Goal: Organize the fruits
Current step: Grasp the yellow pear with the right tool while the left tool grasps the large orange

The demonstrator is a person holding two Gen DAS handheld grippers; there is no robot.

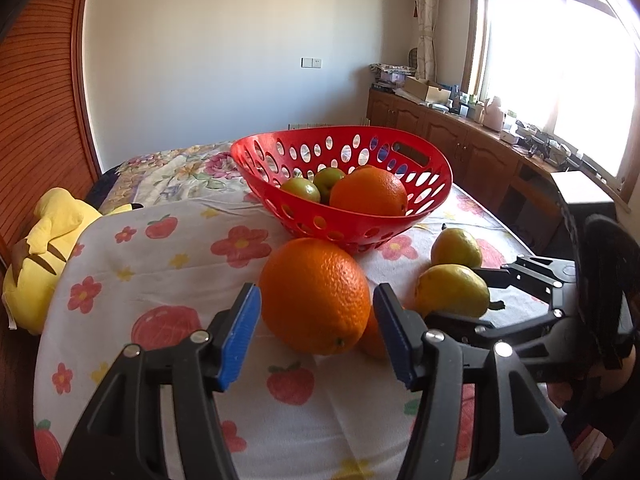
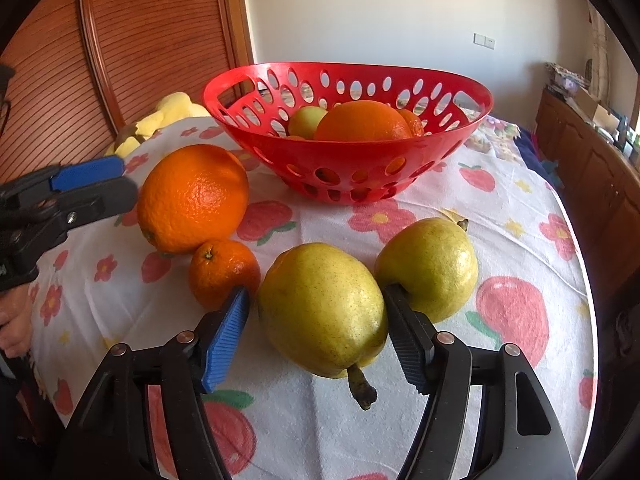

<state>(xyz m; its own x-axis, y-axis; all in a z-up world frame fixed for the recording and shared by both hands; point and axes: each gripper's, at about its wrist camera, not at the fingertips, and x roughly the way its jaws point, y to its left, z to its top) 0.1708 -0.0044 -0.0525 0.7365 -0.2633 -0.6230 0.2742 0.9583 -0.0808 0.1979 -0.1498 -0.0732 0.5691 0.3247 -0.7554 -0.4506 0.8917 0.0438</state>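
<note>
A red perforated basket (image 1: 400, 216) (image 2: 360, 160) stands on the flowered cloth and holds an orange (image 1: 368, 192) and green fruits (image 1: 302, 189). My left gripper (image 1: 316, 332) is open, its blue pads either side of a large orange (image 1: 316, 296) (image 2: 194, 196) on the cloth; touching cannot be told. My right gripper (image 2: 316, 336) is open around a yellow-green pear (image 2: 324, 308) (image 1: 452, 290). A second pear (image 2: 430, 266) (image 1: 456, 248) lies just right of it. A small mandarin (image 2: 222, 272) lies left of the right gripper.
A yellow plush toy (image 1: 44, 248) lies at the table's left edge. A wooden slatted door (image 2: 140, 40) is behind. A wooden sideboard (image 1: 480, 144) with clutter runs under the window on the right.
</note>
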